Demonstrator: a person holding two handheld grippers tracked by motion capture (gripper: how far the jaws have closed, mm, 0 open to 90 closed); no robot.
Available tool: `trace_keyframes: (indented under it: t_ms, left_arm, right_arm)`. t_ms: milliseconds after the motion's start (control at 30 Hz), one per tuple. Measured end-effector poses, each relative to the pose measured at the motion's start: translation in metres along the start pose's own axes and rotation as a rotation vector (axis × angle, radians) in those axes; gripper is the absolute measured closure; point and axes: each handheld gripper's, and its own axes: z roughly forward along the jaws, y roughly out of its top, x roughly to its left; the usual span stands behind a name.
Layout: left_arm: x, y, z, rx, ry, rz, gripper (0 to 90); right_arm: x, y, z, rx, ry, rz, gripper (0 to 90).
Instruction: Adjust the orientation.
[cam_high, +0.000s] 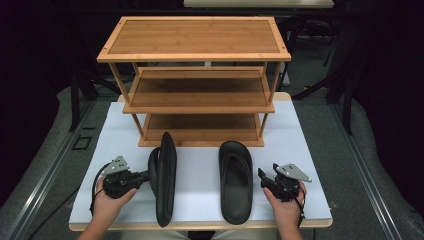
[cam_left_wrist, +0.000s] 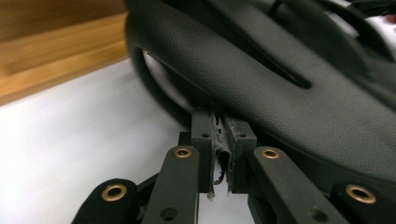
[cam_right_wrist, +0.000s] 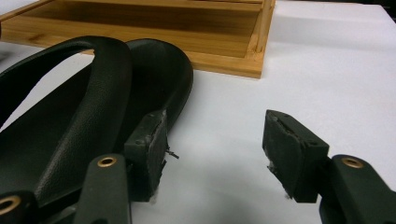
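At the lower left of the high view, the left tool (cam_high: 145, 176) is clamped tight on the strap of the left slipper (cam_high: 165, 180), which stands tipped on its side edge on the white tabletop (cam_high: 310, 150), sole facing right. At lower right, the right tool (cam_high: 263, 177) stands with its jaws wide and nothing between them, just beside the outer edge of the right slipper (cam_high: 236, 181), which lies flat, sole down. Behind both slippers, at centre frame, stands a three-tier wooden shelf (cam_high: 195, 37).

Left claw (cam_high: 145, 176) is clamped tight, while right claw (cam_high: 262, 176) gapes wide.
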Motion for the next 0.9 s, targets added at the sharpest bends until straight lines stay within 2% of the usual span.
trace_keyframes:
  t_ms: [133, 167, 267, 300, 333, 367, 400, 433, 467, 500, 567, 600, 767, 867, 900]
  left_arm:
    - [-0.01, 0.005, 0.009, 0.006, -0.017, 0.021, 79.4]
    - [-0.015, 0.005, 0.016, 0.013, -0.017, 0.033, 79.1]
    - [-0.019, 0.005, 0.022, 0.019, -0.013, 0.043, 77.4]
    - [-0.02, 0.004, 0.023, -0.007, -0.036, 0.032, 74.7]
    - [-0.021, 0.004, 0.022, -0.009, -0.041, 0.023, 71.9]
    - [-0.021, 0.003, 0.022, -0.009, -0.023, 0.032, 67.7]
    - [-0.021, 0.003, 0.022, -0.009, -0.023, 0.032, 64.3]
    - [-0.021, 0.0, 0.023, 0.006, 0.006, 0.035, 62.6]
    - [-0.021, 0.0, 0.023, 0.006, 0.006, 0.035, 60.1]
    - [-0.02, -0.003, 0.024, 0.012, -0.007, 0.003, 57.7]
    - [-0.02, -0.004, 0.025, 0.014, -0.004, -0.002, 54.9]
    - [-0.021, -0.004, 0.026, 0.013, -0.01, -0.007, 53.2]
    - [-0.032, 0.002, 0.034, 0.002, -0.051, -0.032, 46.5]
    - [-0.037, 0.005, 0.041, 0.012, -0.064, -0.032, 44.8]
    - [-0.041, 0.007, 0.048, 0.024, -0.075, -0.03, 44.3]
  right_arm:
    - [0.0, -0.001, 0.002, -0.017, 0.005, 0.006, 39.8]
    - [0.0, 0.0, 0.0, 0.002, 0.006, -0.002, 39.6]
    - [0.001, 0.0, 0.0, 0.0, 0.007, 0.0, 39.6]
    - [0.0, 0.0, 0.0, -0.003, 0.007, 0.001, 39.7]
    - [0.0, 0.0, 0.0, -0.003, 0.006, 0.005, 39.6]
    - [0.0, 0.0, 0.0, -0.01, 0.008, 0.007, 39.7]
    - [-0.001, 0.0, 0.0, -0.012, 0.006, 0.009, 39.7]
    - [-0.002, 0.0, 0.001, -0.011, 0.005, 0.011, 39.7]
    - [-0.002, 0.0, 0.001, -0.011, 0.005, 0.011, 39.7]
    - [-0.002, 0.0, 0.001, -0.002, 0.008, 0.014, 39.7]
    - [-0.002, -0.001, 0.002, -0.019, 0.006, 0.017, 39.7]
    - [-0.003, 0.0, 0.001, -0.004, 0.007, 0.014, 39.6]
    - [-0.002, 0.0, 0.0, -0.022, 0.001, 0.019, 39.7]
    - [-0.002, 0.0, -0.001, -0.015, 0.002, 0.018, 39.6]
    - [-0.002, 0.0, -0.001, -0.015, 0.002, 0.018, 39.6]
